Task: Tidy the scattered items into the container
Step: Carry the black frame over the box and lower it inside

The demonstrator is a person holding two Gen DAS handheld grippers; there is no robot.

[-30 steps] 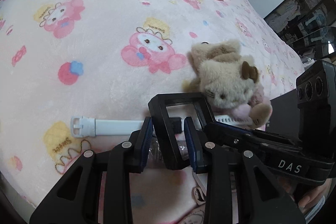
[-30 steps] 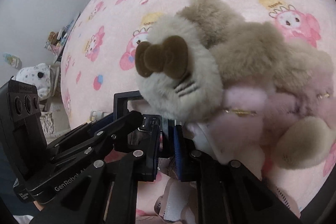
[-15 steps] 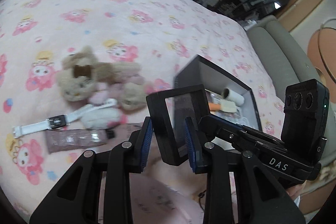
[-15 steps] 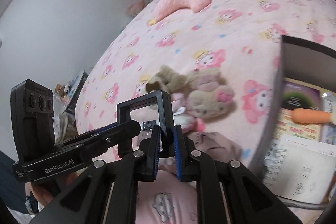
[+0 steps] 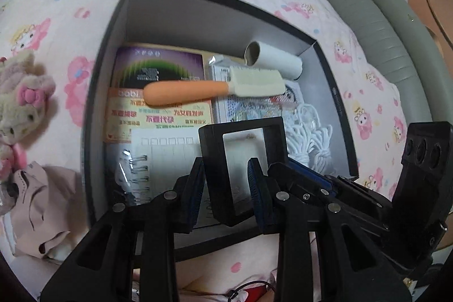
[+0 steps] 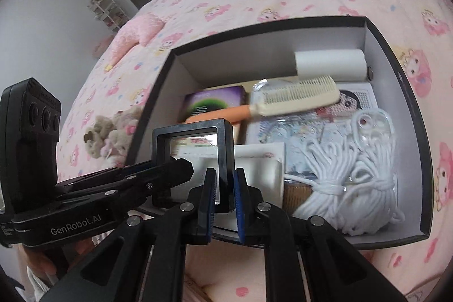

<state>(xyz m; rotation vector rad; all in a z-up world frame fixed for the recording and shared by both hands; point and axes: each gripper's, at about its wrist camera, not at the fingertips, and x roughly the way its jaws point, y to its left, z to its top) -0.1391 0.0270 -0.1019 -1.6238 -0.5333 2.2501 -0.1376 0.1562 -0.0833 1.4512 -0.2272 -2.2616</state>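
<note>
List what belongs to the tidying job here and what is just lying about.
Job: black frame, gripped by left gripper and right gripper over the box; plush toy and pink cloth, not yet boxed.
Lying about: pink pillow, grey sofa, shelf rack.

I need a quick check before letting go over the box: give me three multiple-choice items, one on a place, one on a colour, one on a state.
1. Where does the comb lie?
A. on the blanket
B. inside the box
C. under the plush toy

2. What colour is the comb's handle?
A. orange
B. green
C. black

3. How is the right gripper?
A. wide open
B. shut on the frame
C. shut on the rope

Answers:
1 B: the comb rests on other things within the walls of the box.
2 A: the handle is orange and the toothed part is cream.
3 B: the right gripper pinches the edge of the black frame.
</note>
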